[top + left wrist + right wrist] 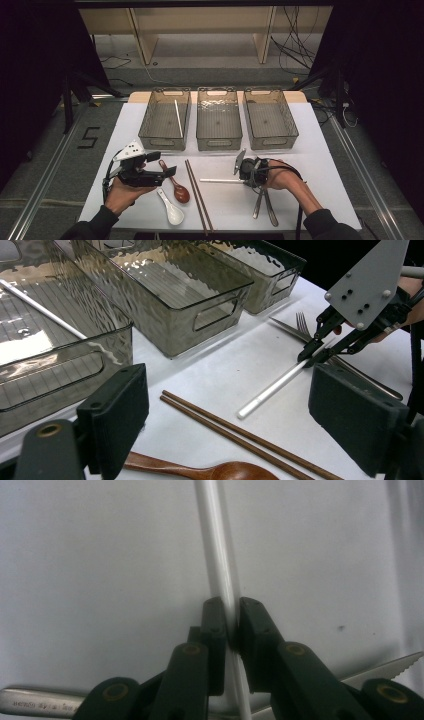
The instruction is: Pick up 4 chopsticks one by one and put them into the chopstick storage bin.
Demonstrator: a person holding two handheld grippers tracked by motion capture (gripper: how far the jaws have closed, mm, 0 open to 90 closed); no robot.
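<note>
A white stick (220, 180) (272, 388) (215, 545) lies flat on the white table (310, 160). My right gripper (244, 181) (312, 356) (231, 605) points down at the stick's right end, with both pads pressed on it. My left gripper (162, 164) (230, 400) is held open above the table's left part, over a brown wooden spoon (177, 187) (210, 472), with nothing between its jaws. A pair of brown chopsticks (197, 192) (240, 432) lies between the two grippers.
Three clear bins stand in a row at the back: left (162, 142), middle (219, 144), right (272, 142). A second white stick (178, 118) lies in the left bin. A white ceramic spoon (171, 210) and a metal fork and knife (265, 205) lie near the front edge.
</note>
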